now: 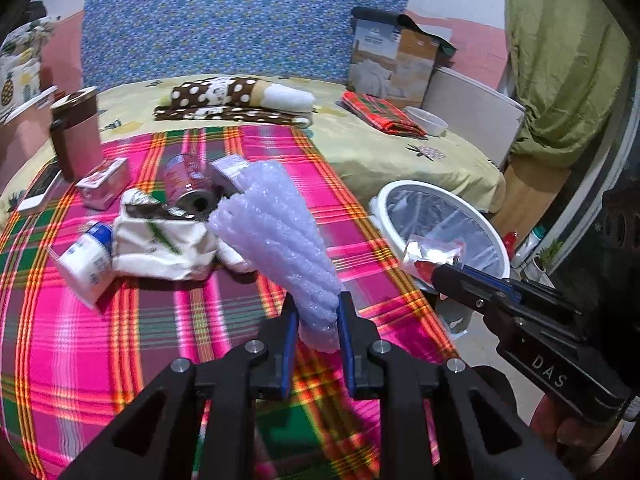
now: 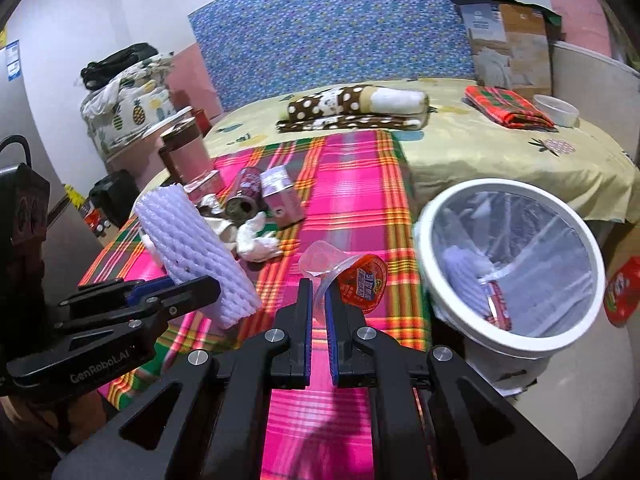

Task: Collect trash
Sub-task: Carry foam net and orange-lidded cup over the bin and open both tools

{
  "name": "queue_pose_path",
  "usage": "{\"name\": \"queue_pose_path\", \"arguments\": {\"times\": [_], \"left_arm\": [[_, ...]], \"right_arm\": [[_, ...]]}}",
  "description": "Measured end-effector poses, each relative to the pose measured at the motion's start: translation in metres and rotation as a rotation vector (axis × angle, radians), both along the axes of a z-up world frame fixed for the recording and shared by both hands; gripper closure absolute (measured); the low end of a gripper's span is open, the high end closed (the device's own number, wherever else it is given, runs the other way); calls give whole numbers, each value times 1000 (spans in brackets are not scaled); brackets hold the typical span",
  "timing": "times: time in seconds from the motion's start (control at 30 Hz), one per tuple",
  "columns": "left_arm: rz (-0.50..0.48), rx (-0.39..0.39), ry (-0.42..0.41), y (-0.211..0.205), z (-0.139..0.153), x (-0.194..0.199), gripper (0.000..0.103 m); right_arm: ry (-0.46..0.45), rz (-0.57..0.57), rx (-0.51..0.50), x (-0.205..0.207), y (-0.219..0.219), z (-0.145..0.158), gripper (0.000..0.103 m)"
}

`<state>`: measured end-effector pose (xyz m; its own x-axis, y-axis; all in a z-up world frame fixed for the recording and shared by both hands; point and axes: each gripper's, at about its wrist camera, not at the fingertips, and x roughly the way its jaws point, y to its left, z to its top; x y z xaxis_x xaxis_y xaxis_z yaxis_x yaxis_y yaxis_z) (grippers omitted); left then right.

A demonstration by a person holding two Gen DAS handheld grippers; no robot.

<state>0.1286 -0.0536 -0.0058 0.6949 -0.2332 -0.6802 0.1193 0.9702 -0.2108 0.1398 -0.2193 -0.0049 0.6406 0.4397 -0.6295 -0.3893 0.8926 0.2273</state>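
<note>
The white foam fruit net (image 1: pixel 276 240) is clamped in the left gripper (image 1: pixel 318 312) jaws and the clear jelly cup (image 2: pixel 344 280) in the right gripper (image 2: pixel 319 300) jaws, both lifted above the plaid cloth (image 2: pixel 352 184) mid-carry; next, I judge, comes reaching over the white bin (image 2: pixel 516 344) beside the bed and letting go.

Matte black left tongs (image 1: pixel 318 312), angular arms with triangular cut-outs, round silver screw heads at the joints, blue pads lining the inner faces of the fingers (image 1: pixel 347 344). Same build on the right tongs (image 2: pixel 319 300): black frame, silver screws, blue pads. White "DAS" lettering along one side, "GenRobot.AI" along the other.
</note>
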Motion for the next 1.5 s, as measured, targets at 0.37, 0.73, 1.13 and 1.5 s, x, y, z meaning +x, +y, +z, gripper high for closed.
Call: {"name": "queue_pose_path", "arguments": {"times": [0.37, 0.73, 1.13, 1.5], "left_arm": [[-92, 5, -19, -41, 7, 24, 83], [-185, -9, -18, -80, 9, 51, 83], [-287, -2, 32, -121, -9, 78, 83], [-336, 0, 71, -141, -25, 93, 74]], "right_arm": [[-12, -121, 22, 11, -52, 4, 95], [-1, -214, 22, 22, -86, -1, 95], [87, -274, 15, 37, -116, -22, 95], [153, -298, 10, 44, -130, -34, 93]]}}
